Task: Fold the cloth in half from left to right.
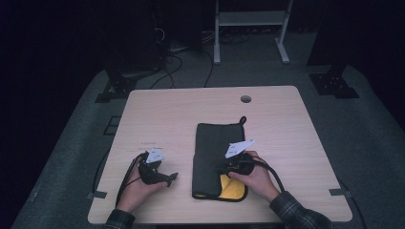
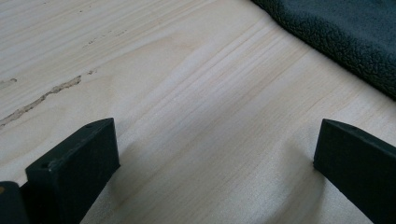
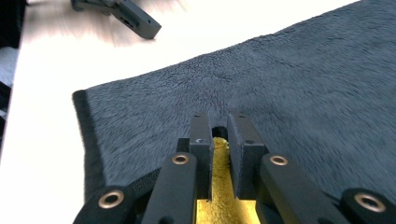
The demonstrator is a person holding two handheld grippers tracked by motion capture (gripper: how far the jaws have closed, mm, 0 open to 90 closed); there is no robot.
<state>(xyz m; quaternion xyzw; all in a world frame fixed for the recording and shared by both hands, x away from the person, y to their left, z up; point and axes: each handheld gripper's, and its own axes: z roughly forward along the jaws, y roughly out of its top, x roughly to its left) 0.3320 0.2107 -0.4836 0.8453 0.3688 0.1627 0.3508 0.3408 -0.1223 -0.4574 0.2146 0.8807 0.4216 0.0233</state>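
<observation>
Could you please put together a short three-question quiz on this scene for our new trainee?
1. True or false: the left gripper holds the cloth.
2. Which colour shows between the right gripper's pinching fingers? A) red B) yellow C) white
3. Fill in: the cloth lies folded on the wooden ____.

Key
1. False: it rests open on the table, beside the cloth.
2. B: the cloth's yellow underside.
3. table

High overhead forward-down; gripper views close, low, sharing the cloth [image 1: 217, 143].
</observation>
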